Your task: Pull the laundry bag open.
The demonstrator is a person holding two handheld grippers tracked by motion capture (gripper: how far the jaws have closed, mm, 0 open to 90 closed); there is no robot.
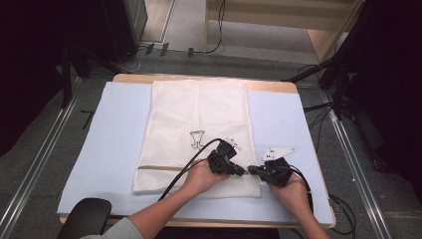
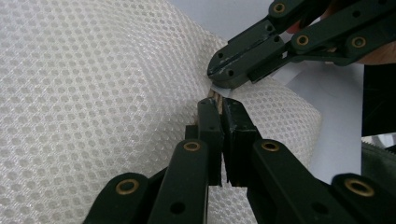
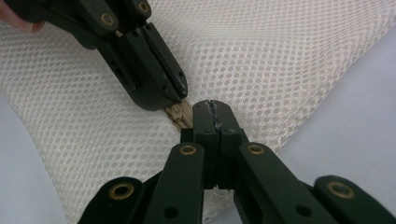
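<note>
While both grippers meet at the zipper end: step in hand is opening the bag.
Mesh laundry bag [image 1: 199,124]: flat on blue mat [image 1: 114,149], near right corner worked.
Left gripper [image 2: 218,103]: jaws pinched on zipper [image 3: 179,113].
Right gripper [image 3: 215,106]: clamped on bag edge.
Next: slide pull along seam, judged.
Writing: black printed motif, nothing legible.

You are looking at a white mesh bag [image 1: 198,130] patterned all over with small honeycomb holes, carrying a black line drawing [image 1: 197,139] near its middle and a tan zipper band [image 1: 160,168] across its near end. It is lying on a pale blue mat [image 1: 113,144] covering a light wooden surface [image 1: 271,86]. Both tongs, left [image 2: 218,108] and right [image 3: 211,111], are showing black with brass-coloured rivets.
</note>
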